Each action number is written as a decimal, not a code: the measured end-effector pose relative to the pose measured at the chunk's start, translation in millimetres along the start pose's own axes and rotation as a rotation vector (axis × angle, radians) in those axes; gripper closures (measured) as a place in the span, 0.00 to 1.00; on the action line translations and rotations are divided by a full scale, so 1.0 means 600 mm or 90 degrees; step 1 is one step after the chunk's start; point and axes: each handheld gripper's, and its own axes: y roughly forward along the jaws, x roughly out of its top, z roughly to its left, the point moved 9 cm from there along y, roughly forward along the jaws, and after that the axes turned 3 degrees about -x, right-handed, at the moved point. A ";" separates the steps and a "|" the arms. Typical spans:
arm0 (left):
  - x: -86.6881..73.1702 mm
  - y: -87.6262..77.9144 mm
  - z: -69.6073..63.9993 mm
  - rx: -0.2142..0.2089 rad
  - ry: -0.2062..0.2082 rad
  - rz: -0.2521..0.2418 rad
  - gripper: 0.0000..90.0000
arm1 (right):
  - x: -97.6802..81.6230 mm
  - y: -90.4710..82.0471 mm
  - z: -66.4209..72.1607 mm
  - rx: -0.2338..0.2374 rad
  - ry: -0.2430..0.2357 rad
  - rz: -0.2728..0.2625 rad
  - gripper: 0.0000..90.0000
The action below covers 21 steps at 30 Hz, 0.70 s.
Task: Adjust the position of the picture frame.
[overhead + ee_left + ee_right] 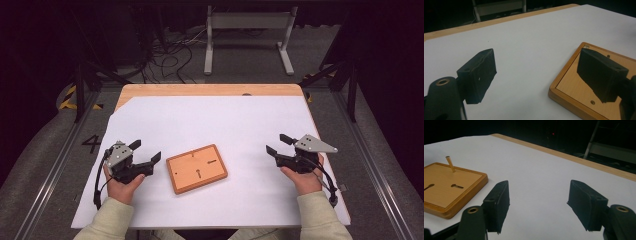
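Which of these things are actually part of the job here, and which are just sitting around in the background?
Part of the job:
- wooden board with keyhole slots, on the white sheet
- small peg standing up from the board
- left gripper, open, beside the board
- right gripper, open, holding nothing

Just lying about:
- grey metal stand beyond the table
- tangle of cables on the floor

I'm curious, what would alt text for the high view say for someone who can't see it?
A person's two hands each hold a hand-held gripper, the left hand-held gripper and the right hand-held gripper, jaws open, on either side of a small wooden board. The board lies on white paper covering a wooden table.
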 end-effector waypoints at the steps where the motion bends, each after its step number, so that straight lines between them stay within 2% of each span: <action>1: 0.000 0.000 0.000 0.001 0.002 -0.001 0.18 | 0.001 0.000 0.000 0.000 0.001 -0.001 0.38; 10: -0.002 0.001 0.001 0.002 0.001 0.005 0.18 | 0.005 -0.003 -0.003 -0.001 0.004 -0.007 0.38; 12: -0.003 0.002 0.002 0.004 0.002 0.009 0.21 | 0.005 -0.004 -0.002 0.000 0.005 -0.009 0.38; 19: 0.005 0.004 0.010 0.010 -0.001 0.013 0.23 | 0.005 -0.007 -0.001 0.000 0.007 -0.007 0.38; 20: 0.006 0.004 0.012 0.011 0.001 0.016 0.24 | 0.004 -0.009 -0.002 0.000 0.007 -0.006 0.38; 21: 0.007 0.006 0.013 0.010 0.001 0.022 0.29 | 0.003 -0.010 -0.002 0.000 0.009 -0.006 0.38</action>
